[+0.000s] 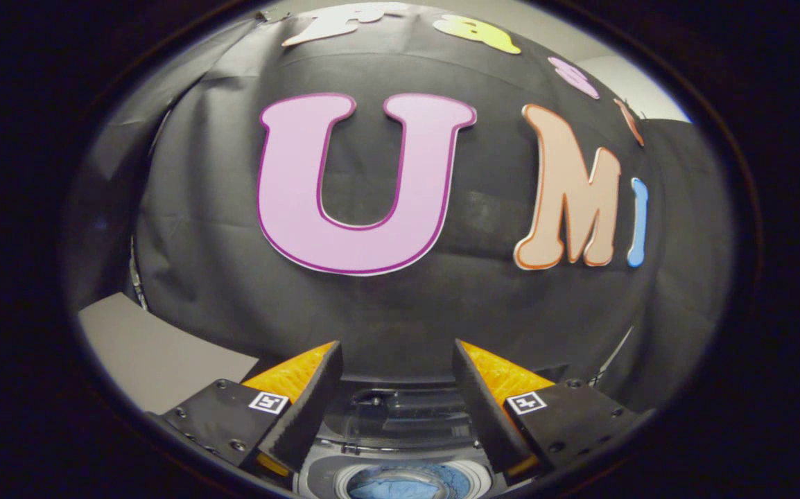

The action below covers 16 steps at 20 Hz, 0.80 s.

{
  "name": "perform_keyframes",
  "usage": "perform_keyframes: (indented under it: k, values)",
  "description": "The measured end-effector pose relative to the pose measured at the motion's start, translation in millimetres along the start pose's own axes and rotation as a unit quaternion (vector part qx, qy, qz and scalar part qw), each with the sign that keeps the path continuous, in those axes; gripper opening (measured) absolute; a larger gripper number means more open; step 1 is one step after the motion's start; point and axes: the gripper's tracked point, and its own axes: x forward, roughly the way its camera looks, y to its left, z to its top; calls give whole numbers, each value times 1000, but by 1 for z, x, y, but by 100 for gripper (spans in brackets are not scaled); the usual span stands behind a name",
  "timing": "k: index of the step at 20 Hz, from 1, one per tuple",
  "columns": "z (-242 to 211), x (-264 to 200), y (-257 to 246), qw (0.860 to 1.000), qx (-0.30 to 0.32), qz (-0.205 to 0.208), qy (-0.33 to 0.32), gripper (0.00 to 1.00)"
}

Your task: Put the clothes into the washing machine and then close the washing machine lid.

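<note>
My gripper (397, 350) stands open with nothing between its fingers, held above the washing machine (400, 468) and pointing toward the booth's cloth wall. Below and between the fingers I see the machine's top with its round drum opening. Blue clothes (400, 486) lie inside the drum. The clear lid (400, 416) stands raised behind the drum opening, just beyond the fingers' lower parts. Both fingers are apart from the lid and from the clothes.
The black cloth wall (386, 312) hangs close behind the machine. A pale floor or panel (154, 357) shows to the left of the left finger.
</note>
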Motion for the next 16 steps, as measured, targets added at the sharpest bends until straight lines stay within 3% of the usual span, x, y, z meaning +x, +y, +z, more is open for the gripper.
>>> perform_keyframes:
  k: [8,11,16]
  values:
    - [-38,69,2,1000,6,-6,28,98]
    - [-46,72,7,998,35,13,45,98]
    - [-43,69,6,999,31,23,30,95]
